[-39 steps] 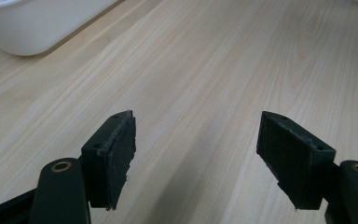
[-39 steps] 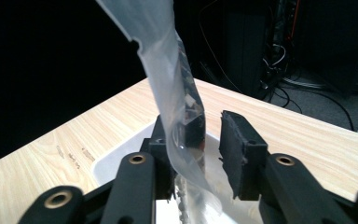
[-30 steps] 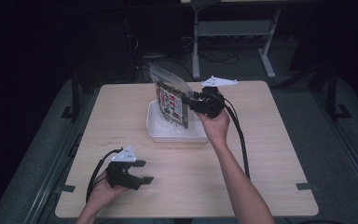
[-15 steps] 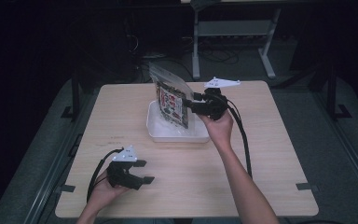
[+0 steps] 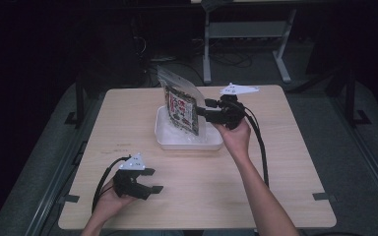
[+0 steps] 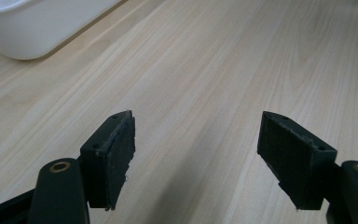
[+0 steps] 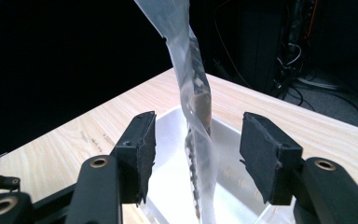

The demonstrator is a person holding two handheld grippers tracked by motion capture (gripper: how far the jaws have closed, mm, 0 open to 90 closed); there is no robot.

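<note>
A: Left gripper (image 5: 139,182) idles nearest, jaws apart on nothing. Right one?

B: Right gripper (image 7: 196,154) has just been opening; the bag (image 7: 196,116) stands upright between its unclenched pads, bottom in the white tray (image 7: 242,205).

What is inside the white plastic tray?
A clear plastic bag with a printed card stands upright in the white plastic tray. The bag's bottom edge and the tray floor beneath it are hidden.

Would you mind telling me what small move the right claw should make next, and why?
Probably draw the right claw straight back. Its jaws have just been opening and stand clear of the bag, which stands upright in the white tray, seemingly released.
</note>
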